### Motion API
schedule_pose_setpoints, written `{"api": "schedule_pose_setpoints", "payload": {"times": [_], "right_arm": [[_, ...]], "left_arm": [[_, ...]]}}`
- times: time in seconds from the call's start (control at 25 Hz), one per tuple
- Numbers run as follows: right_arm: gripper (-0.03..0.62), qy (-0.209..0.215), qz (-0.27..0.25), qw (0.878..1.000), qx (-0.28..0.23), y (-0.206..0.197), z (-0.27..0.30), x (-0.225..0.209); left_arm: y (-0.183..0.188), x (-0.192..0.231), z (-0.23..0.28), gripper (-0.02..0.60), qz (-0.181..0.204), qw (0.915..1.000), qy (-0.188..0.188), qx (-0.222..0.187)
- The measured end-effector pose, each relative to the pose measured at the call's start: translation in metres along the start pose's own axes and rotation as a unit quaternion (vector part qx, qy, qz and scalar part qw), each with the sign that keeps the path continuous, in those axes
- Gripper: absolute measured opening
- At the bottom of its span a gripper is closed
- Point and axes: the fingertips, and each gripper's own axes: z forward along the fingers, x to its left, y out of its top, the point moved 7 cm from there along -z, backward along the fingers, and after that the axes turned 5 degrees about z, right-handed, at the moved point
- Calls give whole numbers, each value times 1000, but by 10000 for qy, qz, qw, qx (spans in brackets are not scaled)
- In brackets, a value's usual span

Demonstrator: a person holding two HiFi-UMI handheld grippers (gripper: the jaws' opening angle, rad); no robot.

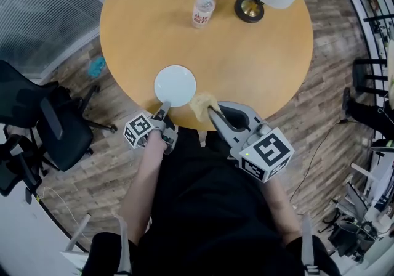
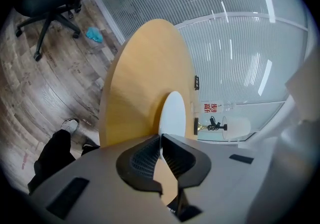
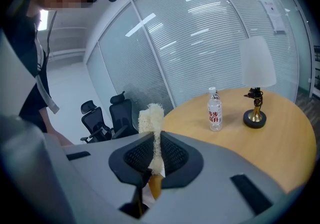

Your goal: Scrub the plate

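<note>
We saw a plate [image 1: 175, 85] smooth and glossy white, a table [image 1: 246, 65] of satin-smooth wood, a scrubber [image 1: 202, 106] rough and fibrous, a bottle [image 1: 203, 8] of clear plastic, a floor [image 1: 104, 164] of matt wood planks.

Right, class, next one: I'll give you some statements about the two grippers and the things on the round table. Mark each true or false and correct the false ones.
1. The left gripper is shut on the rim of the plate. True.
2. The right gripper is empty. False: it is shut on a cream scrubbing cloth.
3. The plate lies at the middle of the table. False: it lies near the edge closest to the person.
4. The bottle stands upright on the far side of the table, with the lamp beside it. True.
5. The bottle's cap is off. False: the white cap is on.
</note>
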Motion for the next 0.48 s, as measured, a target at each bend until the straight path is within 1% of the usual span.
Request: {"api": "schedule_pose_setpoints", "payload": {"times": [0.16, 0.24, 0.32, 0.48], "right_arm": [[29, -171, -211, 9984, 503, -20, 21, -1], [29, -185, -368, 9961, 777, -30, 34, 1], [29, -218, -661, 9919, 1066, -44, 50, 4], [29, -215, -1339, 9783, 1566, -77, 84, 11]], "left_arm": [[0, -6, -7, 23, 354, 9990, -161, 233], [0, -10, -11, 23, 528, 9977, -210, 360], [-3, -11, -16, 21, 678, 9963, -256, 462], [-10, -14, -31, 20, 1007, 9925, -282, 631]]}}
